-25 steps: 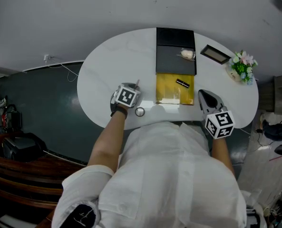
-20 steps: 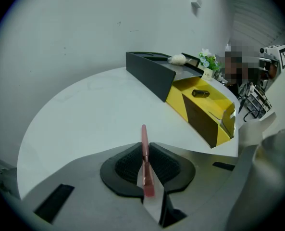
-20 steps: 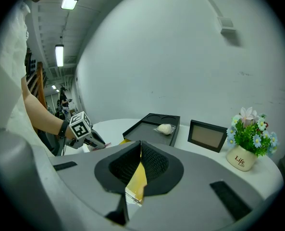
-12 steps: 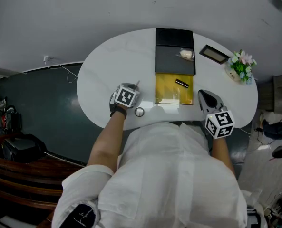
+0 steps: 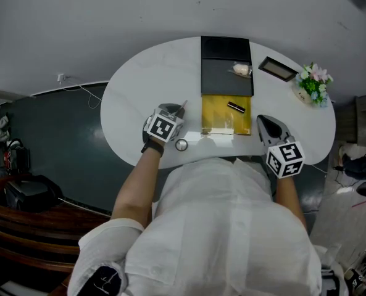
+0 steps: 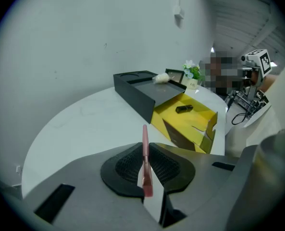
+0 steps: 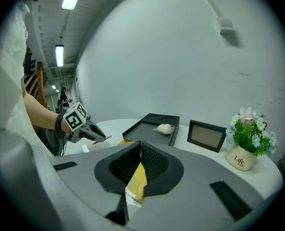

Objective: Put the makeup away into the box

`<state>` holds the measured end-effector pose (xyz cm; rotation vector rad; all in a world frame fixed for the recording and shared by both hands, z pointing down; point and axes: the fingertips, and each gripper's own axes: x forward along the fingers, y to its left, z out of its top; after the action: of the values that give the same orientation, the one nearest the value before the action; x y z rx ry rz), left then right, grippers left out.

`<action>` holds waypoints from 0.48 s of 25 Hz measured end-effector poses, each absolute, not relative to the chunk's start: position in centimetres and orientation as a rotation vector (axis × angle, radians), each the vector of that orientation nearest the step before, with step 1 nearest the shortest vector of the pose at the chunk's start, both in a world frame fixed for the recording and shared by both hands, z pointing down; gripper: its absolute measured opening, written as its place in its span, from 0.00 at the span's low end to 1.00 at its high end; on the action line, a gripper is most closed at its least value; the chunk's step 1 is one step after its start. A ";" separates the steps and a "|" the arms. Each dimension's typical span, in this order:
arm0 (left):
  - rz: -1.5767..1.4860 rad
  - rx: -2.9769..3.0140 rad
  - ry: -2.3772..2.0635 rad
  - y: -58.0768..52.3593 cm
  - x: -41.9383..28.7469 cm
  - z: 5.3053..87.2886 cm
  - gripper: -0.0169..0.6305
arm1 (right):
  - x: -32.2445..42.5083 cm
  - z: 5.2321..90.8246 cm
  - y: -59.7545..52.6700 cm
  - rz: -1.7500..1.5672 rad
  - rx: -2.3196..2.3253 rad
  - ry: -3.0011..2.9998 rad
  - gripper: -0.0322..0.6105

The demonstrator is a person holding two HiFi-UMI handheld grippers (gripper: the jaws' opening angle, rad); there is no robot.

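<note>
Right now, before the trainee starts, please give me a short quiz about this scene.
1. True or false: the left gripper is empty.
2. What lies inside the yellow box? A a black tube; B a spoon; C a cup.
3. Fill in: in the head view, the flower pot stands at the table's ___ end.
Key: 1 false, it grips a pink pencil; 2 A; 3 right.

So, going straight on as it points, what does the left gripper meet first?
Probably the bare white table beside the yellow box. The pink stick, on which its fingers have just been closing, would touch first; depth is unclear.
</note>
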<state>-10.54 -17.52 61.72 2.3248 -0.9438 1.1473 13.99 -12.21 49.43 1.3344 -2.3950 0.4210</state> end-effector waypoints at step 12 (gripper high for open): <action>1.176 2.651 -0.568 -16.8 -1.1 55.8 0.11 | 15.0 49.5 -11.6 0.435 1.377 -2.387 0.07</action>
<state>-1.11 -16.76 55.77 2.6513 -0.5682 1.1763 14.97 -11.57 49.55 1.3769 -2.3866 0.4350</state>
